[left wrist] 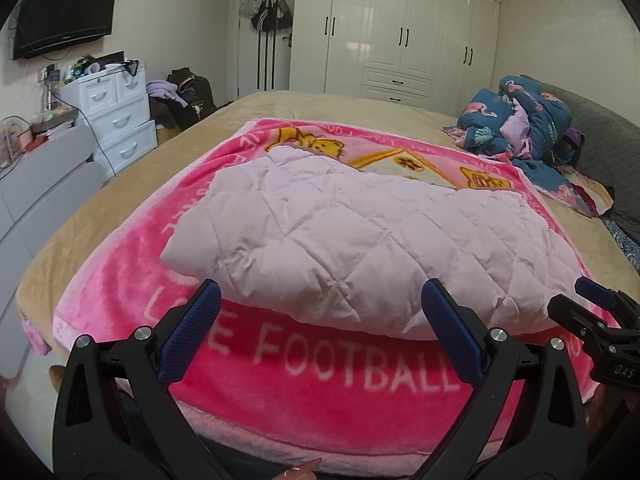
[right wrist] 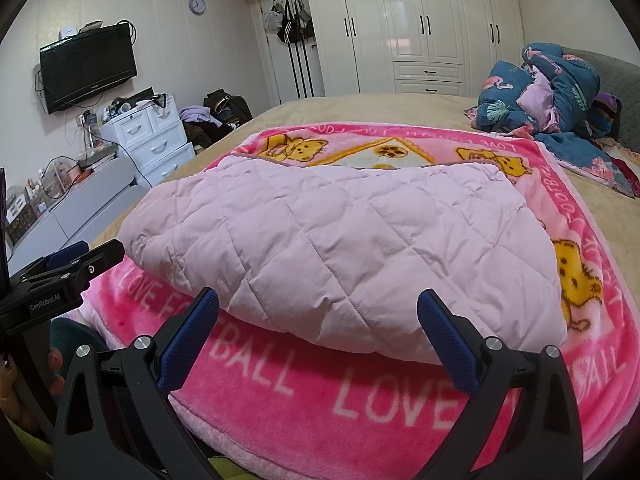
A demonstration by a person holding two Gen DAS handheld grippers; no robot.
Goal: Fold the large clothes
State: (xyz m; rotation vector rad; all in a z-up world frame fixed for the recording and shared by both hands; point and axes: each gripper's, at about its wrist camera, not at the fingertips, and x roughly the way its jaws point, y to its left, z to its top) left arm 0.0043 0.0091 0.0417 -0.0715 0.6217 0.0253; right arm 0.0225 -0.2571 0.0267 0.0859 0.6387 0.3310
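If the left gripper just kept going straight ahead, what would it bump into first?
Most likely the near edge of the folded pink quilted garment, which lies right ahead of the open left gripper on the pink blanket; depth is hard to judge.

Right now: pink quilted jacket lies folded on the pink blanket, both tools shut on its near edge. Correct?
Not quite. The pink quilted jacket does lie folded on the pink blanket, but both the left tool and right tool are open, holding nothing, as each wrist view shows.

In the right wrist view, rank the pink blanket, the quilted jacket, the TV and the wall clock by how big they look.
1. Pink blanket, widest spread.
2. Quilted jacket, lying on the blanket.
3. TV on the wall.
4. Wall clock, smallest.
The TV and clock are far from the camera, so only apparent size counts.
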